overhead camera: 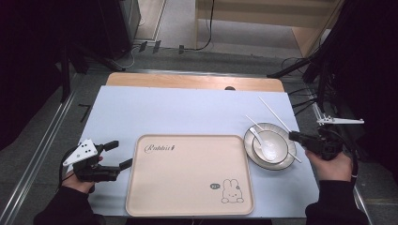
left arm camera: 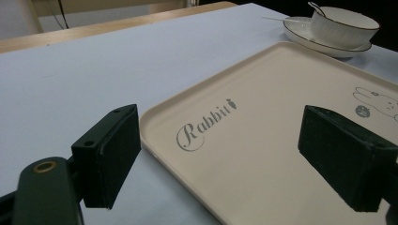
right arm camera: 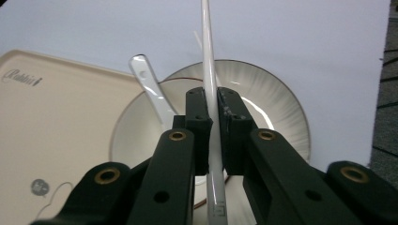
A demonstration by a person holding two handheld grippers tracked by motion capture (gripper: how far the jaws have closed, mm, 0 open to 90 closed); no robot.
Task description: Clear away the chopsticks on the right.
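Above bowl point(right arm camera: 141, 140), our right gripper point(right arm camera: 213, 117) jaws pinch chopstick point(right arm camera: 210, 70) – thin, glossy, may slip; left gripper point(left arm camera: 225, 150) jaws gape.

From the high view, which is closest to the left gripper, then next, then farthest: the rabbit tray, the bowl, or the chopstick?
1. Rabbit tray, just beside the left gripper.
2. Bowl, on its plate beyond the tray's far side.
3. Chopstick, held in the right gripper.
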